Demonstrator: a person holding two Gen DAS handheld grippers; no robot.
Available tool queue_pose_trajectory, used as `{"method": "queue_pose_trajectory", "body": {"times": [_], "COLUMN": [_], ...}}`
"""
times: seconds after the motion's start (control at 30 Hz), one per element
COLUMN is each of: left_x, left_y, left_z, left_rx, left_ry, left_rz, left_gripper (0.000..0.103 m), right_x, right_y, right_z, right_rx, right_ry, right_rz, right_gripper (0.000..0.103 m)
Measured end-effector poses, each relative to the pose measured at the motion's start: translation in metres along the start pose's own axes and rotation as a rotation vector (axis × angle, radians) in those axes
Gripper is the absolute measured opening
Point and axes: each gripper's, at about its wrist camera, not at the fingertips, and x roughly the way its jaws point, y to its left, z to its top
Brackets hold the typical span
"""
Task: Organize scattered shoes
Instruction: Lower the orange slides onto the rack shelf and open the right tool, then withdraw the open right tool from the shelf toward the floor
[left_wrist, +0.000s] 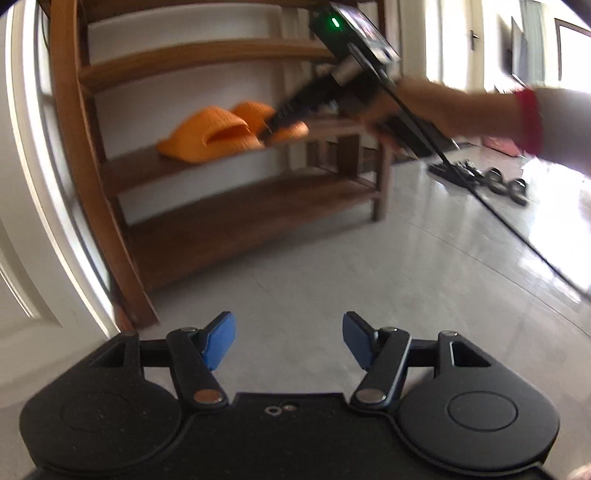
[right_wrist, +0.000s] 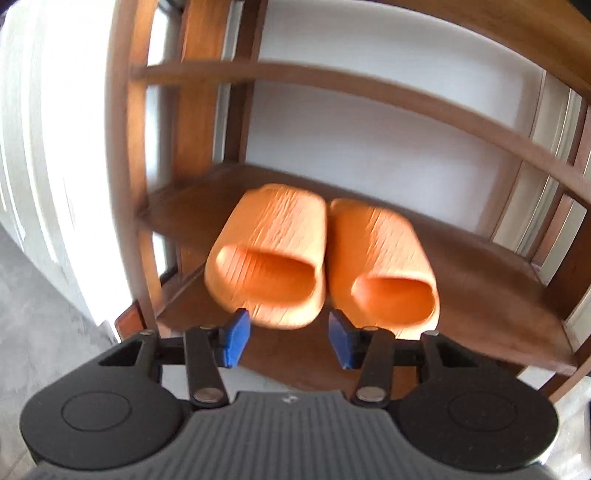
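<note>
Wooden shelf rack (left_wrist: 207, 55) against white wall (right_wrist: 369, 122); glossy grey tile floor (left_wrist: 369, 266); bright glare, possibly a window (left_wrist: 458, 37).

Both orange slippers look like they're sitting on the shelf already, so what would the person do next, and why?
Probably draw the right gripper back from the wooden rack. Its blue pads are apart and hold nothing, and the orange slippers sit side by side on the shelf. More dark shoes wait on the floor, and the left gripper is open too.

Home entryway
Wooden shoe rack (left_wrist: 229, 206) by a white door frame (left_wrist: 33, 155), grey tiled floor (left_wrist: 424, 266), slippers (right_wrist: 317, 254) shelved.
</note>
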Motion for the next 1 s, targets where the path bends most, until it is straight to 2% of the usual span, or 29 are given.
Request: {"method": "queue_pose_trajectory", "body": {"times": [0.07,0.17,0.3,0.4,0.57,0.67,0.87,1.0], "left_x": [0.0,-0.007,-0.029,-0.044,-0.046,-0.043,-0.026,-0.014], "left_y": [0.002,0.003,-0.001,-0.004,-0.015,-0.017,0.005,0.025], "left_z": [0.013,0.02,0.018,0.018,0.023,0.033,0.055,0.061], "left_rx": [-0.029,-0.042,-0.017,-0.032,0.036,0.07,-0.013,-0.081], "left_ry": [-0.033,-0.039,0.002,0.004,0.006,-0.027,-0.101,-0.136], "left_rz": [0.032,0.066,0.126,0.148,0.203,0.241,0.273,0.239], "left_gripper": [0.064,0.064,0.064,0.065,0.065,0.065,0.066,0.066], "right_x": [0.003,0.006,0.002,0.009,0.022,0.029,0.046,0.064], "right_y": [0.007,0.014,0.017,0.018,0.02,0.021,0.024,0.031], "right_z": [-0.006,-0.015,-0.022,-0.02,-0.015,-0.012,0.0,0.013], "right_rx": [0.035,0.059,0.078,0.087,0.103,0.113,0.165,0.222], "right_ry": [0.009,0.018,0.016,0.023,0.034,0.04,0.036,0.036], "right_rz": [0.009,0.02,0.065,0.069,0.076,0.08,0.043,0.01], "right_gripper": [0.051,0.051,0.051,0.051,0.053,0.053,0.053,0.053]}}
